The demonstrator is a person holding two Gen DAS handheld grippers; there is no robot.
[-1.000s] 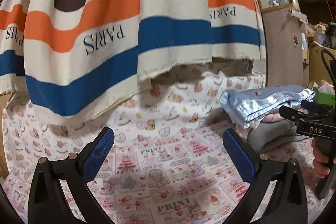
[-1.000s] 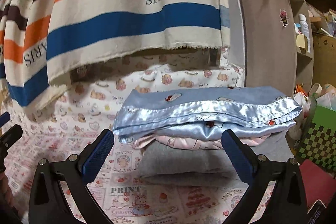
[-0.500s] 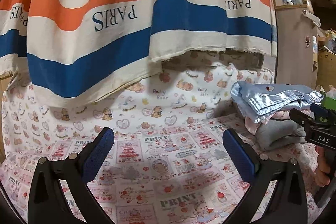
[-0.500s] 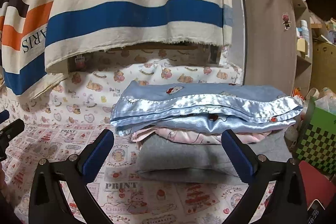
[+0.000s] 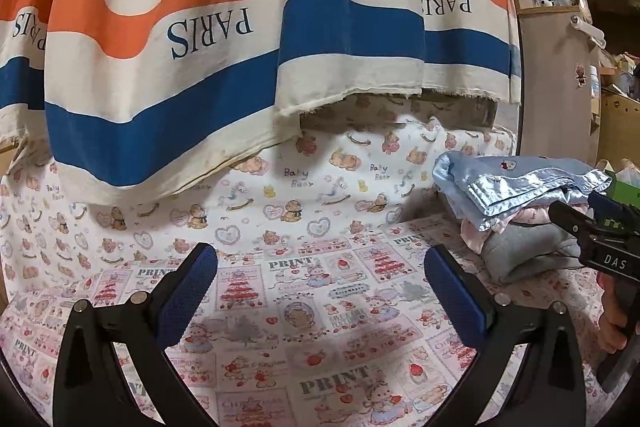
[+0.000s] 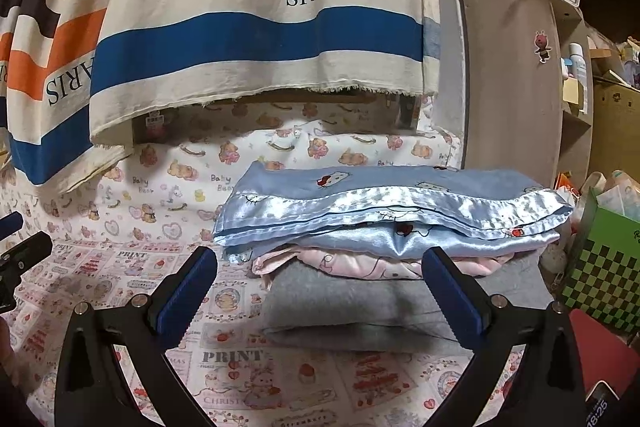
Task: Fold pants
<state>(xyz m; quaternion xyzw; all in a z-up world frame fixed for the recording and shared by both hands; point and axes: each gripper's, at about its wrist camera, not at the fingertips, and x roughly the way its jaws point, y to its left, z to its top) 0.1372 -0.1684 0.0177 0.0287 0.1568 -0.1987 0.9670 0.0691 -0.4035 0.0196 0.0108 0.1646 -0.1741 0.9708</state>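
Note:
A stack of folded clothes lies on the printed bedsheet (image 6: 224,359): blue satin pants (image 6: 384,211) on top, a pink garment (image 6: 360,265) under them, a grey one (image 6: 352,307) at the bottom. My right gripper (image 6: 320,293) is open just in front of this stack, nothing between its blue pads. My left gripper (image 5: 322,289) is open over bare sheet (image 5: 304,311), well left of the stack (image 5: 516,195). The right gripper (image 5: 604,247), with a hand on it, shows at the right edge of the left wrist view.
A striped cloth marked PARIS (image 5: 224,39) hangs over the far side of the bed. A wooden shelf unit (image 6: 516,75) stands at the right with bottles on top. A green checkered box (image 6: 600,267) sits right of the stack. A phone (image 6: 600,407) lies at the lower right.
Both grippers have pulled back and tilted down a little, so more of the printed sheet shows in front. The stack has not moved, and both grippers stay open.

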